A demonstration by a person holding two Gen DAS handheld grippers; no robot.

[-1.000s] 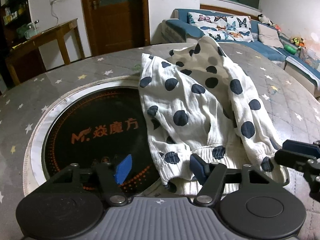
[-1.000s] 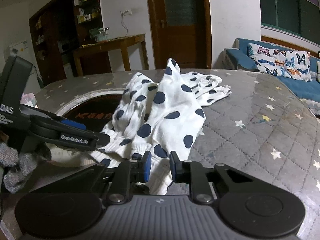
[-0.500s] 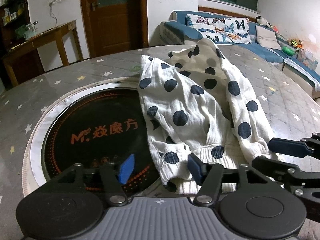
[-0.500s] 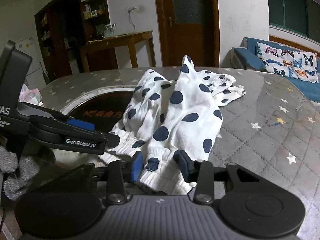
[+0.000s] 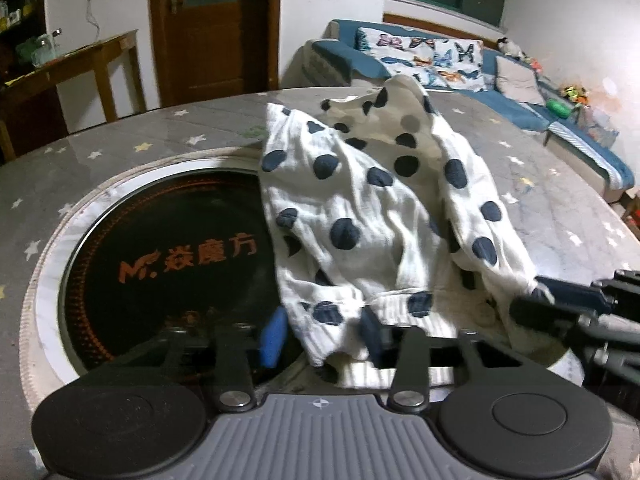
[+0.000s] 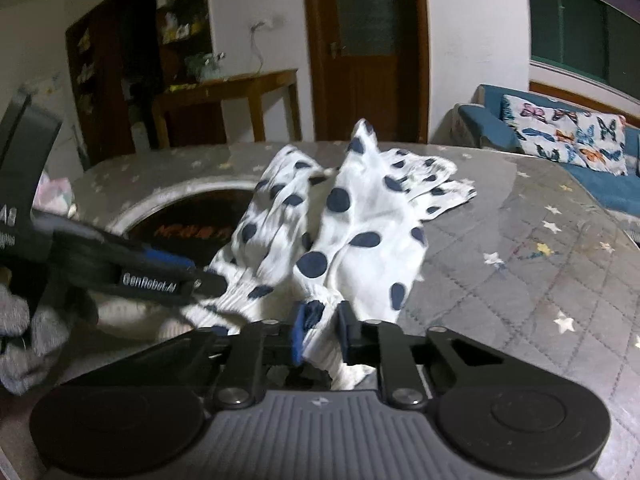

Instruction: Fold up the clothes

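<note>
Lying bunched at frame centre, the garment (image 5: 372, 216) covers the right part of the cooktop (image 5: 168, 256) set in the table (image 5: 560, 200). The left gripper (image 5: 320, 334) has jaws apart around the hem; the right gripper (image 6: 320, 330) is clamped on the cuff.

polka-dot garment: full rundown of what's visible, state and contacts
The garment is white, crinkled thin cloth with large navy dots and a ribbed elastic hem nearest the cameras. It lies unfolded in a rumpled heap on the star-patterned table, partly covering the black round inset, one fold peaking at the far side. The right hand-held gripper has the hem bunched between its narrowly parted fingers; the left hand-held gripper straddles another stretch of hem, jaws wide.
</note>
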